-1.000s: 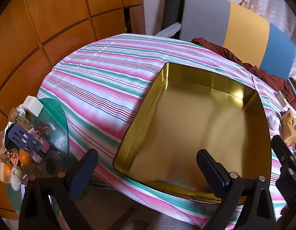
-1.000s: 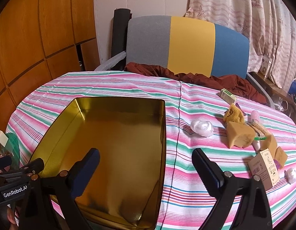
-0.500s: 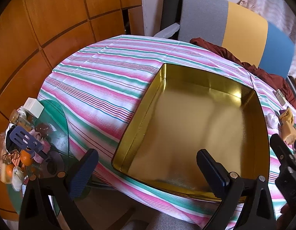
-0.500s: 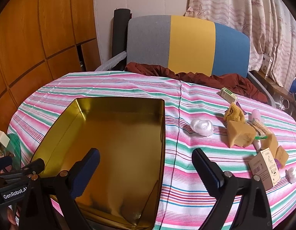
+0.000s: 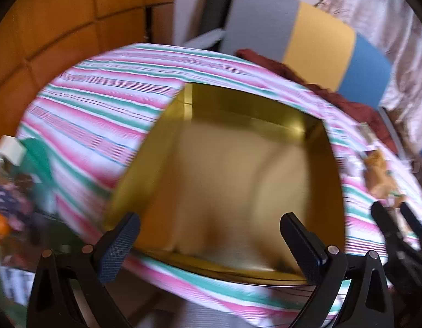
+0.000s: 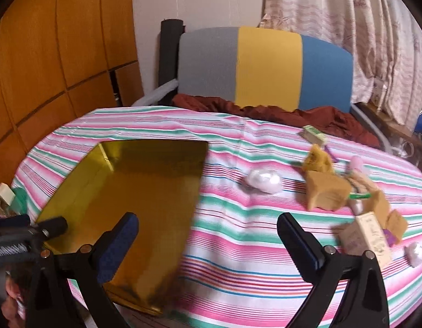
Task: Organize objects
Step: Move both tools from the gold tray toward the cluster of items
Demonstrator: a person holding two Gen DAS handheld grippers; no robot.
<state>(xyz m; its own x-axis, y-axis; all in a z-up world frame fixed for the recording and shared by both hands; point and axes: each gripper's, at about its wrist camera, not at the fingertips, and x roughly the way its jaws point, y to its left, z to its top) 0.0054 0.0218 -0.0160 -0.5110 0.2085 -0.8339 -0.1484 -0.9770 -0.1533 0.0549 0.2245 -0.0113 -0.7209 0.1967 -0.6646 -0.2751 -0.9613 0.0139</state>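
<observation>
A shallow rectangular gold-coloured metal tray (image 6: 145, 191) is shown lying empty on the pink, green and white striped tablecloth (image 6: 238, 246) of an oval table. The small objects to be organized are scattered on the cloth to the right of the tray, well apart from it.

The left gripper (image 5: 211, 243) is held over the tray's near edge with its jaws spread wide and nothing between them. The right gripper (image 6: 208, 243) is likewise spread wide and empty, poised above the cloth between the tray and the scattered objects.

Counted in the right wrist view: two white crumpled wads (image 6: 263, 181), one near the tray and one at the far right; about four tan sponge-like blocks (image 6: 327, 192), the exact number being obscured by overlap; one pale printed cardboard carton (image 6: 372, 236); one small green-and-white box (image 6: 313, 134) at the far edge. Smaller pink and purple items among the blocks are too blurred to identify.

The sponge-like blocks are judged light and compressible, best taken across their broad flat faces. The wads are probably soft and nearly weightless, so a grip through the middle is advised. The carton is likely stiff yet crushable and is best held across its narrow sides.
</observation>
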